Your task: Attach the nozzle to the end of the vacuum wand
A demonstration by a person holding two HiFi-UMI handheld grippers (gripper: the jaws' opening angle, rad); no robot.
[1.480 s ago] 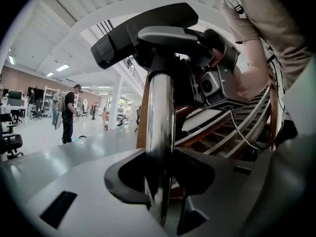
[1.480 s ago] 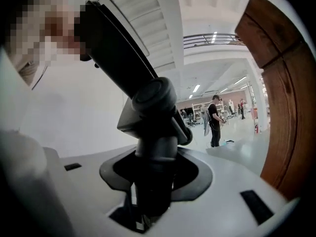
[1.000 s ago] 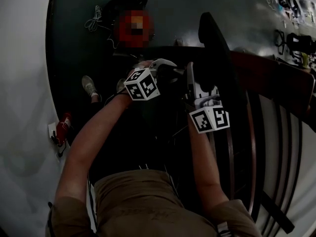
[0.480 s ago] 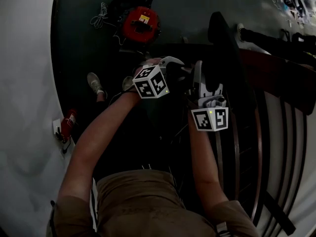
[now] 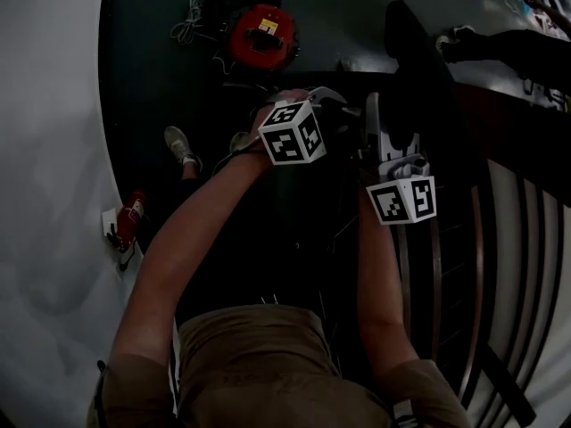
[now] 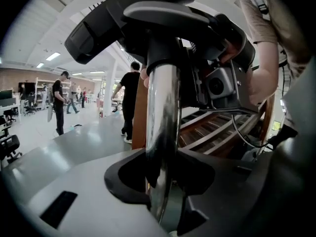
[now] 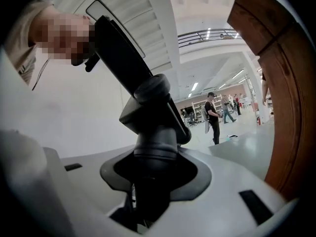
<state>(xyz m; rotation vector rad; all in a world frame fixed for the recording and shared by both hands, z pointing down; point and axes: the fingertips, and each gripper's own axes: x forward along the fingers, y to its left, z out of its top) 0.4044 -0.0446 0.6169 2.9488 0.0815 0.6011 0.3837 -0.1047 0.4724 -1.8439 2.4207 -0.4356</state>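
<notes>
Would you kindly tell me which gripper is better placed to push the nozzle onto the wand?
Right. The right gripper has the black nozzle between its closing jaws, probably free to move, while the left gripper clamps the chrome wand, steadying it.

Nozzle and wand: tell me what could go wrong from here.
1. The wand is smooth chrome in the left gripper; pushed on, it may slide through the grip.
2. The right gripper, its jaws closing, holds the nozzle by its neck; the head sits tilted and could swivel, so the joint may go on crooked.
3. The wooden frame stands close beside the right gripper; a swing could knock it.
</notes>
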